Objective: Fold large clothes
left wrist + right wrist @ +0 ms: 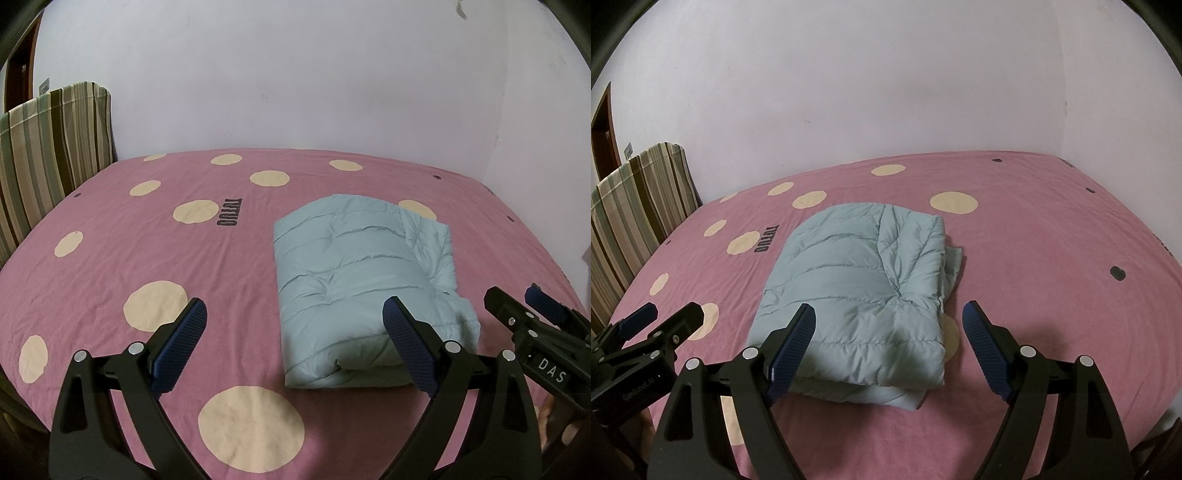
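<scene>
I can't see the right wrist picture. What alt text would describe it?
A pale blue puffer jacket lies folded into a bundle on a pink bed sheet with cream dots. The right claw hangs open in front of it, holding nothing, and the left claw shows at the left edge.

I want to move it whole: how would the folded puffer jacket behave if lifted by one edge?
The puffer jacket looks puffy and quilted, so probably light but floppy. Its loose layers at the right edge would likely unfold. The smooth shell may slip.
</scene>
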`<state>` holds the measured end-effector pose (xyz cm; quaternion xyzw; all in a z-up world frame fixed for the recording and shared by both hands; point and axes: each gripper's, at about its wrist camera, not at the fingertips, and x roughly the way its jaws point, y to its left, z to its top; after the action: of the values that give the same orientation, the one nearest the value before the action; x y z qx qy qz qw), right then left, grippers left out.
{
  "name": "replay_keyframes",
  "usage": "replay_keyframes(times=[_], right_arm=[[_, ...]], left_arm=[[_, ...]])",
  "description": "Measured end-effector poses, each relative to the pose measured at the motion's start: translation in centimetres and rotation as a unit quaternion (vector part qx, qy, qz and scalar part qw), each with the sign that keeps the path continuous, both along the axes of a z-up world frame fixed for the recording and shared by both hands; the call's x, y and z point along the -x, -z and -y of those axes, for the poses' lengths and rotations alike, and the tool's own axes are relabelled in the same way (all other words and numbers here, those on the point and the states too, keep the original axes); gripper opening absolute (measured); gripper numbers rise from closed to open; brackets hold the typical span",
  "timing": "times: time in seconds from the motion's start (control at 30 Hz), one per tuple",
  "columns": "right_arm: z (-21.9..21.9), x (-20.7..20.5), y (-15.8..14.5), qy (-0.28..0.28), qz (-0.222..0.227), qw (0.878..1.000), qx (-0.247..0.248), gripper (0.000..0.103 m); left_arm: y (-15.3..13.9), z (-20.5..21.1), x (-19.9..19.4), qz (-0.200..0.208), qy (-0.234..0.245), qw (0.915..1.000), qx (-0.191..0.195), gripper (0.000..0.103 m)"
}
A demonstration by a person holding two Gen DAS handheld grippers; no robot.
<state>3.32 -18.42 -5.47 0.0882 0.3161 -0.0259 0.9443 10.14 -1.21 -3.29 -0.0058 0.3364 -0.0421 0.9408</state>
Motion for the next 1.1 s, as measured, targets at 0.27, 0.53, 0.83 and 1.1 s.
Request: replay_keyframes(times=[0.27,0.53,0.83,1.1], right_arm=[[0.1,0.0,0.0,-0.002,-0.001,1.000,0.002,0.081],[0.2,-0.1,0.1,-0.004,-0.004,1.000,0.002,0.081],[0.2,-0.2,0.1,-0.006,-0.004,1.000,0.003,0.081],[0.1,-0.2,0.1,-0.007,-0.005,1.000,0.003,0.081]], left_arm=[[0.0,0.2,0.0,0.001,0.000,0.9999,-0.010,0.096],[-0.2,0.7,0.1,0.010,0.001,0.9998,-0.020,0.096],[-0.1,1.1,0.0,0.009,0.006,0.9997,-0.021,0.096],[0.2,1.1,-0.1,0.009,0.007,0.9997,-0.020,0.096]])
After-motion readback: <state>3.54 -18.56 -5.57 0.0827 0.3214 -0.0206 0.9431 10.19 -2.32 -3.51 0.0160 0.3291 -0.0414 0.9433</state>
